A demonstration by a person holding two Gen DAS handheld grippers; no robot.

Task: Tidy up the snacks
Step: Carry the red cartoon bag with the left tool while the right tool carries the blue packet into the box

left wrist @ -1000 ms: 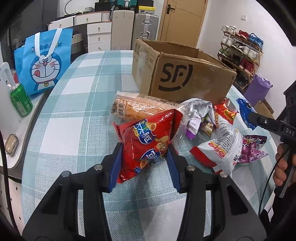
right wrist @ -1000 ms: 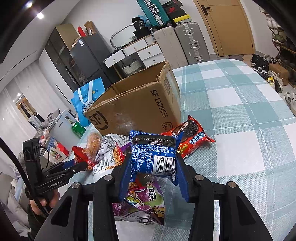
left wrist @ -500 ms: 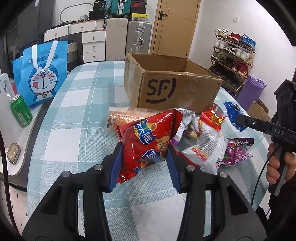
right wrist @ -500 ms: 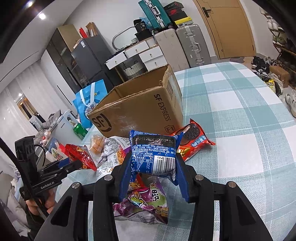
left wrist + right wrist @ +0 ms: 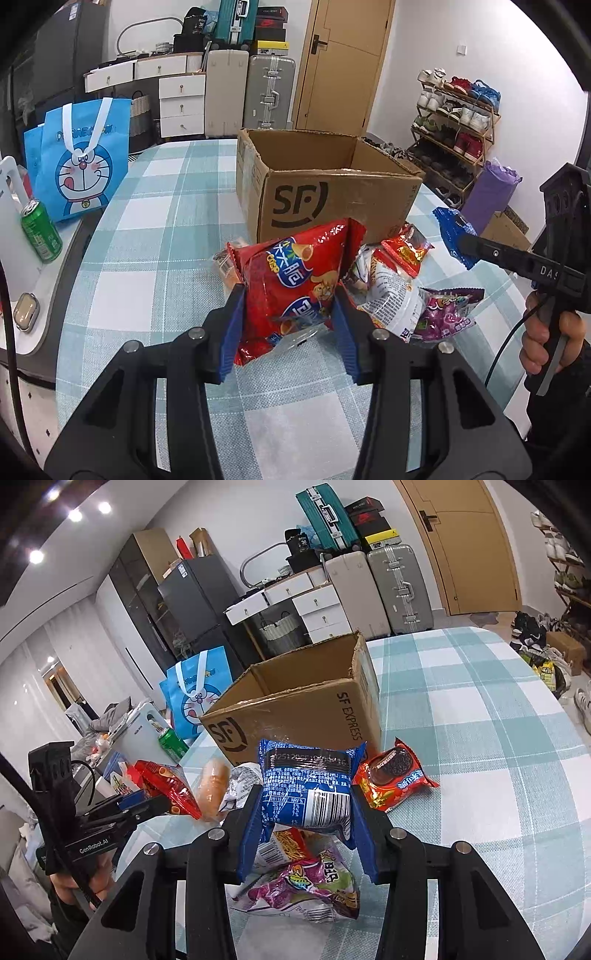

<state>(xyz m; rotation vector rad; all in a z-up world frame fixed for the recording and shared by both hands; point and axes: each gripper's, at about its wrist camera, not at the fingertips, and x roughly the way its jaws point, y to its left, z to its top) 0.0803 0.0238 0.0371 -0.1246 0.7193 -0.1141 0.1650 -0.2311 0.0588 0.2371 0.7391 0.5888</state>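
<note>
white drawers (image 5: 181, 105), wooden door (image 5: 343, 62), shoe rack (image 5: 456, 122)

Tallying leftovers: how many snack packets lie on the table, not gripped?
5: red cookie packet by the cardboard box corner, purple packet nearest, white packet just behind it, silvery packet and orange sleeve further left. More may hide underneath.

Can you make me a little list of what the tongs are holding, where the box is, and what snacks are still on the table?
left tongs: shut on red chip bag
right tongs: shut on blue packet
cardboard box: open, on checked table, behind snacks
still on table: purple bag, red cookie pack, white bag
</note>
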